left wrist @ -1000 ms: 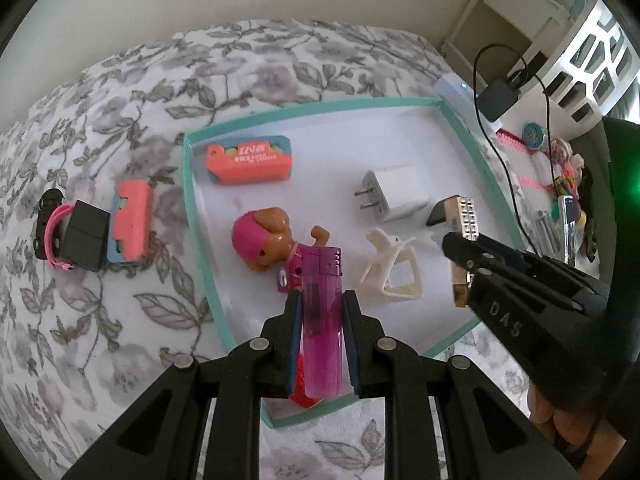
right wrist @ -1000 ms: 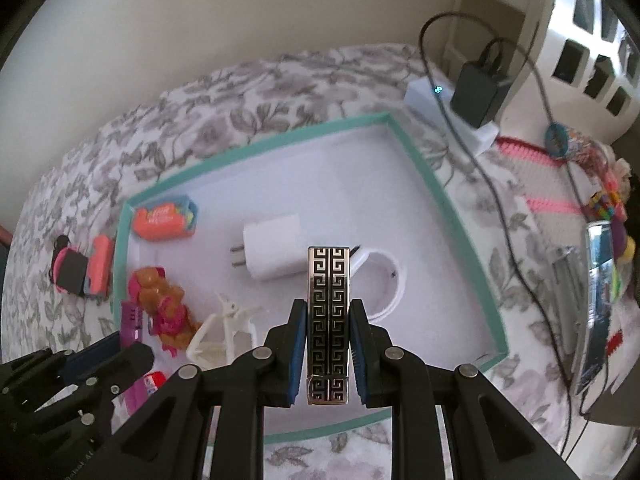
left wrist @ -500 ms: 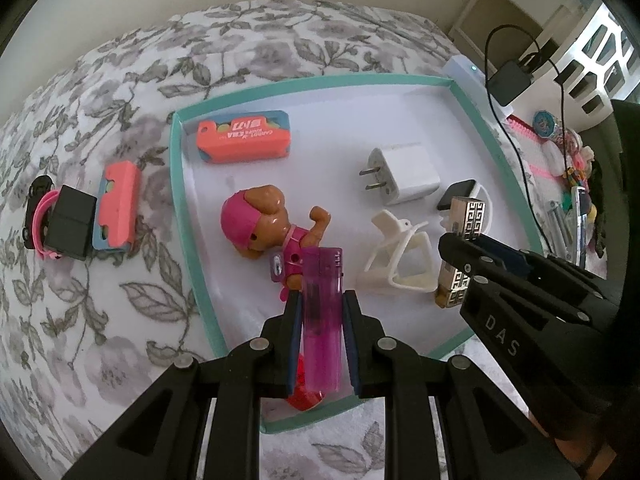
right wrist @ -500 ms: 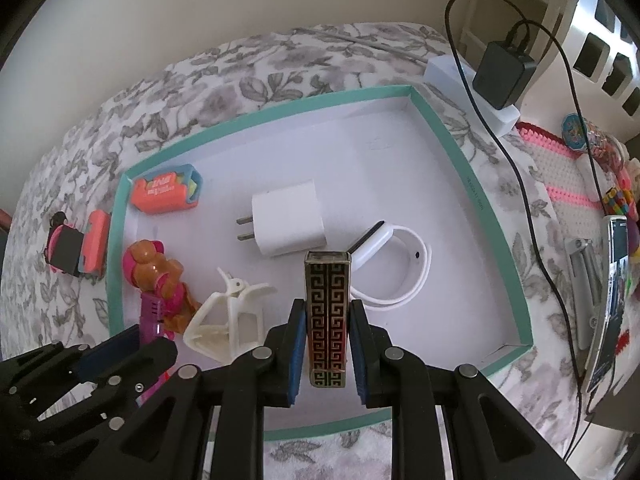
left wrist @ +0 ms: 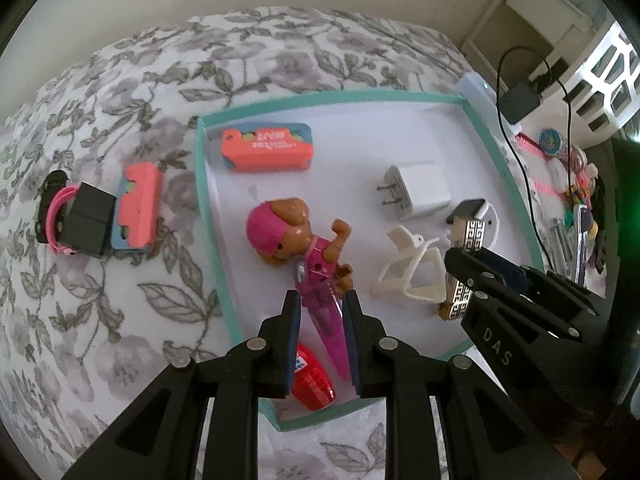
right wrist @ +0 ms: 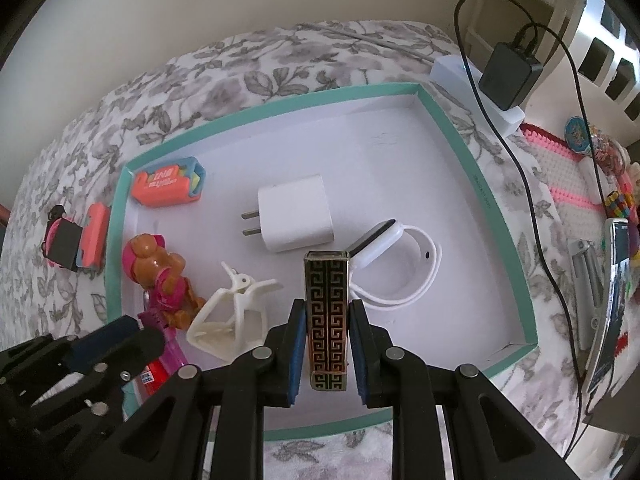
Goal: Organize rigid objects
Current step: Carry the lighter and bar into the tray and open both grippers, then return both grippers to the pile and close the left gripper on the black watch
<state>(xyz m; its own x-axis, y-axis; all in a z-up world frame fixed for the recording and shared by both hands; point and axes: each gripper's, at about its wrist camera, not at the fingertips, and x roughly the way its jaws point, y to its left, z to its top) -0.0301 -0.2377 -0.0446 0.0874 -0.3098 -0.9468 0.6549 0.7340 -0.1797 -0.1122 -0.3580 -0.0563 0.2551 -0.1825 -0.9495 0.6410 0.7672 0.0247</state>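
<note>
A teal-rimmed white tray lies on a floral bedspread. My left gripper hangs over its near corner. A purple lighter lies slanted between the fingers with its head against a pink toy dog. A gap shows beside the left pad, so the pads do not clamp it. My right gripper is shut on a black-and-silver patterned lighter, held upright low over the tray floor near a white claw clip and a white wristband.
Also in the tray are a white charger plug, an orange box and a red item under my left fingers. A pink-and-blue case and a black box lie left of it. A power strip and cables are at the right.
The purple lighter stood straight between the left pads and now lies slanted and lower, with the jaws slightly wider. The right gripper still holds the patterned lighter.
</note>
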